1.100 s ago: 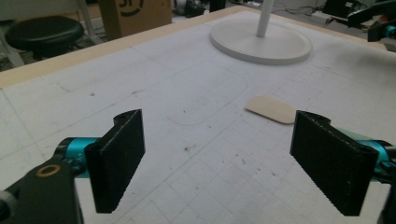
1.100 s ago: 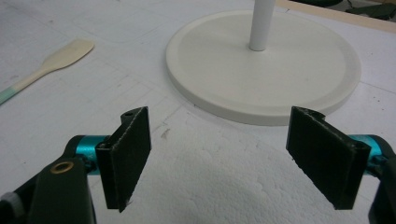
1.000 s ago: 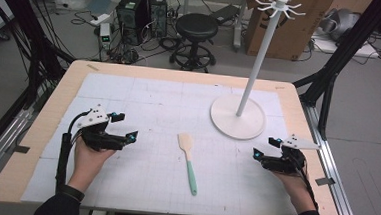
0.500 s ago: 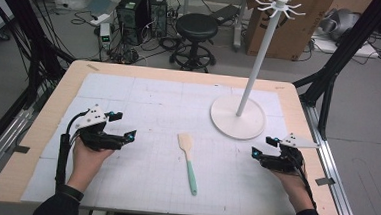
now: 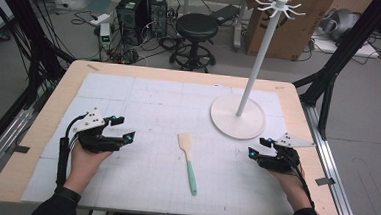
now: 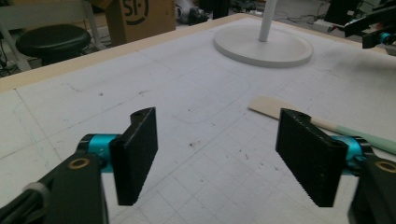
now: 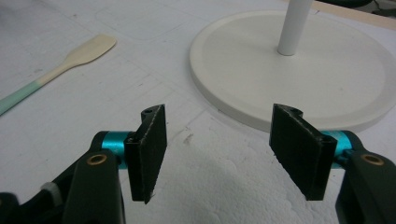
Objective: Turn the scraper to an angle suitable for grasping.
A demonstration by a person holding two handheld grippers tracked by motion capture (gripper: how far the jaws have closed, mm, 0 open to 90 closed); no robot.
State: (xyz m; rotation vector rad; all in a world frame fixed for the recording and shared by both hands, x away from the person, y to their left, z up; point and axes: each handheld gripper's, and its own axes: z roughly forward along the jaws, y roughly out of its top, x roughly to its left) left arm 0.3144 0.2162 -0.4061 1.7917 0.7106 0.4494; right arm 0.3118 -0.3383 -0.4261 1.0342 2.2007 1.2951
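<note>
Showing one spatula [image 5: 188, 160] | one stand [image 5: 237, 122] | two claws, both agape

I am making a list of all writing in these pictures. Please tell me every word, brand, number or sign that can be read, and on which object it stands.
"SF" inside a circle, partly cut off: printed black on the cardboard box behind the table, in the left gripper view.
The same box in the high view: print hidden behind the white pole, unreadable.
Nothing else readable.
</note>
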